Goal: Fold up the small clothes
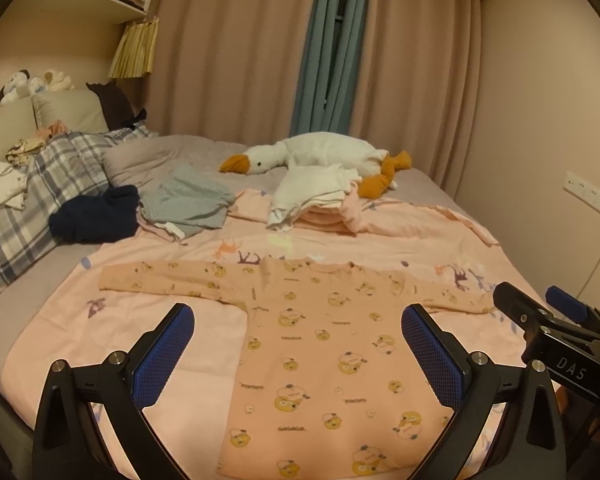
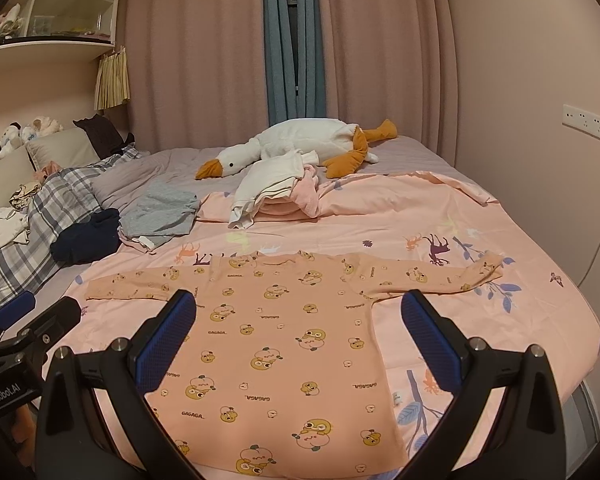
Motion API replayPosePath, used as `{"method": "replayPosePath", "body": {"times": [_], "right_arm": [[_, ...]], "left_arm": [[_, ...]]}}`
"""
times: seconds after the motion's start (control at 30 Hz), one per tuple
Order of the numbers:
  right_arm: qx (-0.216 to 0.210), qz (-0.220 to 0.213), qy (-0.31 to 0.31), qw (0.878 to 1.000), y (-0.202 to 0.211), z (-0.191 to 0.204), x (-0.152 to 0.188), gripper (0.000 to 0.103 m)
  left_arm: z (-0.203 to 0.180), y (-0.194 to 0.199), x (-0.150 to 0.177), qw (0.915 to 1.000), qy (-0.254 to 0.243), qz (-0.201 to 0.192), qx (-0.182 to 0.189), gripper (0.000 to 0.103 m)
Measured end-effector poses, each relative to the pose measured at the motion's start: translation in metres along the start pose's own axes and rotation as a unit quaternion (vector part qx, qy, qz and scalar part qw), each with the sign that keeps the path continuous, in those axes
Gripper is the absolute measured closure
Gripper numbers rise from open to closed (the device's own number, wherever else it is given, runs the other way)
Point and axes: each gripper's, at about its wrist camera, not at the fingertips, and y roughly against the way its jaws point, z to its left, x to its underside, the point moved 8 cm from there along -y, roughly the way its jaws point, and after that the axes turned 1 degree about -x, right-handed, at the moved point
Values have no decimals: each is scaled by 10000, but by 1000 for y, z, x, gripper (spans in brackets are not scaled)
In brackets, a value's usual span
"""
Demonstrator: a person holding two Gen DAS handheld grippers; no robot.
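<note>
A small pink long-sleeved shirt [image 1: 324, 344] [image 2: 284, 344] with yellow cartoon prints lies flat on the pink sheet, both sleeves spread out sideways. My left gripper [image 1: 298, 350] hovers open above its lower left half, nothing between the blue pads. My right gripper [image 2: 300, 340] hovers open above the shirt's body, also holding nothing. The right gripper's body [image 1: 556, 332] shows at the right edge of the left wrist view. The left gripper's body [image 2: 24, 332] appears at the left edge of the right wrist view.
A plush goose [image 1: 324, 154] [image 2: 300, 140] lies at the far side of the bed. In front of it is a pile of white and pink clothes [image 2: 276, 192]. Grey [image 1: 188, 200] and dark blue garments [image 1: 96, 214] lie left. A plaid duvet [image 1: 40, 184] bunches by the pillows. A wall rises on the right.
</note>
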Motion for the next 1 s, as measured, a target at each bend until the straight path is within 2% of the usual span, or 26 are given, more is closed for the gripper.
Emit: {"method": "replayPosePath", "body": {"times": [1.0], "right_arm": [[115, 52, 37, 9999, -3, -4, 1, 0]], "left_arm": [[1, 1, 2, 10000, -38, 37, -77, 0]]}}
